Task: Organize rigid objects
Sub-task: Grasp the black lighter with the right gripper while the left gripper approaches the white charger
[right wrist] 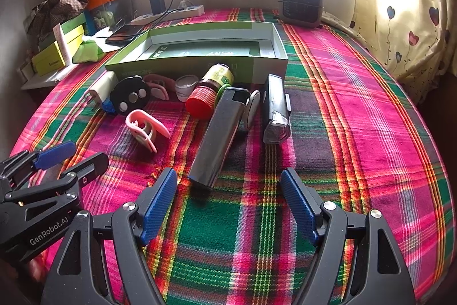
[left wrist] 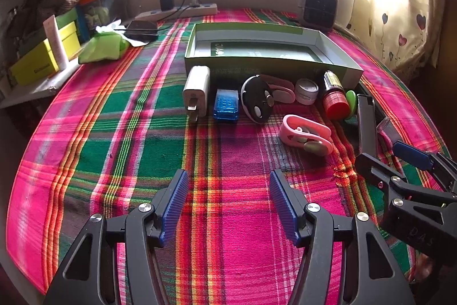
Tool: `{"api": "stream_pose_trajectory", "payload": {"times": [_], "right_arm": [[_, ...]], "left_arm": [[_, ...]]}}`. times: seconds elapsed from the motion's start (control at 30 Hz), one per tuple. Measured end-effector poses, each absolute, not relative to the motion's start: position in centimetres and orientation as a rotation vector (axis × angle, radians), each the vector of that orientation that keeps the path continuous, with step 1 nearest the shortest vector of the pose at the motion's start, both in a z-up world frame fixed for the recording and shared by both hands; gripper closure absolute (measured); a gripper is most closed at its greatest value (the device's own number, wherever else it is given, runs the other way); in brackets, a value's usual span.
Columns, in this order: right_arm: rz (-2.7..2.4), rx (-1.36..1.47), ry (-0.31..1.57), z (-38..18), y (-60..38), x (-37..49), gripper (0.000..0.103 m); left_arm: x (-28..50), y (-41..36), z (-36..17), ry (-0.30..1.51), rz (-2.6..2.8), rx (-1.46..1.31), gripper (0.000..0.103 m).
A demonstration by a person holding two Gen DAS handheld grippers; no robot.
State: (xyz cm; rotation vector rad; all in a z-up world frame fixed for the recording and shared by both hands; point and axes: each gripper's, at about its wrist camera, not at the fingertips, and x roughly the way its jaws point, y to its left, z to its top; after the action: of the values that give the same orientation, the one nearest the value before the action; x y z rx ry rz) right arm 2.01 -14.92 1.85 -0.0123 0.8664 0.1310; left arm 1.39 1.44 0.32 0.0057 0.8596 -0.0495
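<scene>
Both grippers, left and right, hovered with jaws spread and empty at lower frame, below the green box.

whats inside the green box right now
The green box holds only a flat green printed card on its floor; none of the small items are in it. The near wall hides the front strip of the floor.
</scene>
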Motion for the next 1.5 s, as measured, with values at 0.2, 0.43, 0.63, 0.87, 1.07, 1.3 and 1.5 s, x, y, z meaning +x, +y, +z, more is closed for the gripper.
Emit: {"api": "stream_pose_trajectory", "payload": {"times": [0.2, 0.43, 0.63, 0.87, 1.07, 1.3, 1.5], "right_arm": [[0.122, 0.005, 0.849, 2.6, -15.0, 3.0, 0.027], [0.113, 0.021, 0.859, 2.7, -14.6, 4.2, 0.028], [0.092, 0.024, 0.861, 2.5, -14.6, 4.7, 0.036], [0.096, 0.040, 0.867, 2.3, -14.9, 5.0, 0.056], [0.108, 0.017, 0.862, 2.4, -14.9, 4.5, 0.076], [0.121, 0.030, 0.858, 2.4, -15.5, 3.8, 0.079], [0.127, 0.031, 0.837, 2.9, -16.1, 3.2, 0.079]], "left_arm": [[1.7, 2.6, 0.4, 0.866, -0.063, -0.027, 0.045], [2.3, 4.0, 0.5, 0.872, -0.069, -0.057, 0.045], [3.2, 5.1, 0.6, 0.877, -0.068, -0.085, 0.045], [4.4, 5.9, 1.1, 0.871, -0.062, -0.098, 0.045], [5.5, 6.2, 1.6, 0.860, -0.062, -0.100, 0.045], [6.5, 6.3, 2.2, 0.845, -0.060, -0.096, 0.045], [7.7, 6.2, 2.4, 0.842, -0.073, -0.099, 0.045]]}}
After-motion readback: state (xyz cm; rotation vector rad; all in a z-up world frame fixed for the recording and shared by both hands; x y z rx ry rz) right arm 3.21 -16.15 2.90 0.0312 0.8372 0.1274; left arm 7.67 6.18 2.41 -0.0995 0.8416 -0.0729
